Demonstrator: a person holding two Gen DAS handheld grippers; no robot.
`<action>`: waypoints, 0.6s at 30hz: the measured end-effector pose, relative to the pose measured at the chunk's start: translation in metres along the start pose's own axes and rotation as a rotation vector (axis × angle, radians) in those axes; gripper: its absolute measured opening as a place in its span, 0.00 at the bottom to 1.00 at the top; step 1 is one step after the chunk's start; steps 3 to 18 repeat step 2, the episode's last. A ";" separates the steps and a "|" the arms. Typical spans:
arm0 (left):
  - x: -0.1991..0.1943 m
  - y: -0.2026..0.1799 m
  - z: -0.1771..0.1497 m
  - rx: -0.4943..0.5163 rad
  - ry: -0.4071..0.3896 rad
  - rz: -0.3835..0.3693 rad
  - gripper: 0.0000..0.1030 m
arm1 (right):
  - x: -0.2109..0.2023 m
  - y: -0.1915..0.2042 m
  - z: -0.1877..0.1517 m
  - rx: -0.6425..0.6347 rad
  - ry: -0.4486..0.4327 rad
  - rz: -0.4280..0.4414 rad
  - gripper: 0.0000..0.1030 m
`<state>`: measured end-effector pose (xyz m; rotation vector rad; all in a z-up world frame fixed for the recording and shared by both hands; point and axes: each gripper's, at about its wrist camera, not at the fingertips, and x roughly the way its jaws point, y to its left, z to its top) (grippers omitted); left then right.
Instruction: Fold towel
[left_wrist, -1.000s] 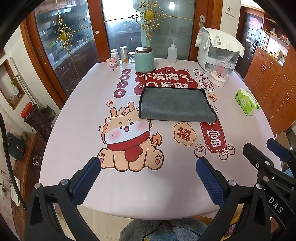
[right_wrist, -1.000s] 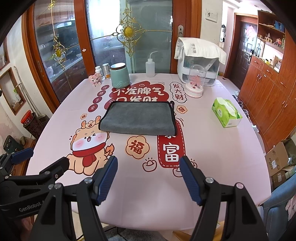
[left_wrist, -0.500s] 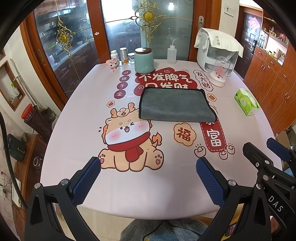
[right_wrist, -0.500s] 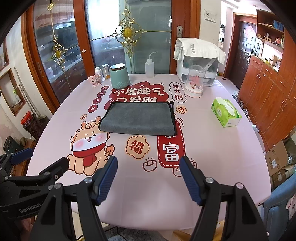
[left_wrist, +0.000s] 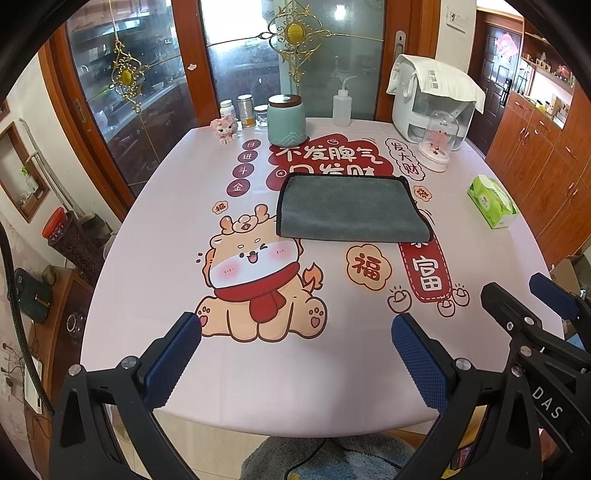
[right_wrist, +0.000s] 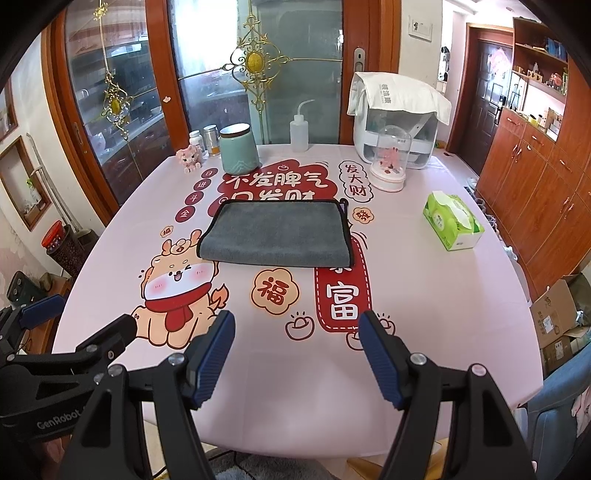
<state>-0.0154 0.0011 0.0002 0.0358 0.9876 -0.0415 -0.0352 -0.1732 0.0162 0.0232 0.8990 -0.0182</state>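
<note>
Nearest, left gripper (left_wrist: 295, 328) spread wide, blue pads (left_wrist: 173, 363) gripping nothing, hanging over the near edge of the pink tablecloth (left_wrist: 295, 373); right gripper (right_wrist: 296, 325) likewise parted and bare, poking into the left view at 4 o'clock. Further in, cartoon dragon print (left_wrist: 258, 277) between the left fingers. Beyond that, grey towel (left_wrist: 351, 208) lying flat at mid-table, at 12 o'clock from both grippers, folded over with black-trimmed edges, well apart from either claw. Off at 2 o'clock, green tissue box (right_wrist: 452, 221). Farthest back, teal jar (left_wrist: 286, 120), squeeze bottle (left_wrist: 341, 107), small glass dome (right_wrist: 389, 164), white appliance (right_wrist: 397, 122) under a cloth
</note>
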 end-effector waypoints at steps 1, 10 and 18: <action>0.000 0.000 0.001 0.000 0.001 0.000 0.99 | 0.000 0.000 0.000 0.000 0.001 0.000 0.68; 0.000 0.000 0.002 0.001 0.002 0.000 0.99 | 0.000 0.000 0.000 0.000 0.002 0.001 0.68; 0.000 0.000 0.002 0.001 0.002 0.000 0.99 | 0.000 0.000 0.000 0.000 0.002 0.001 0.68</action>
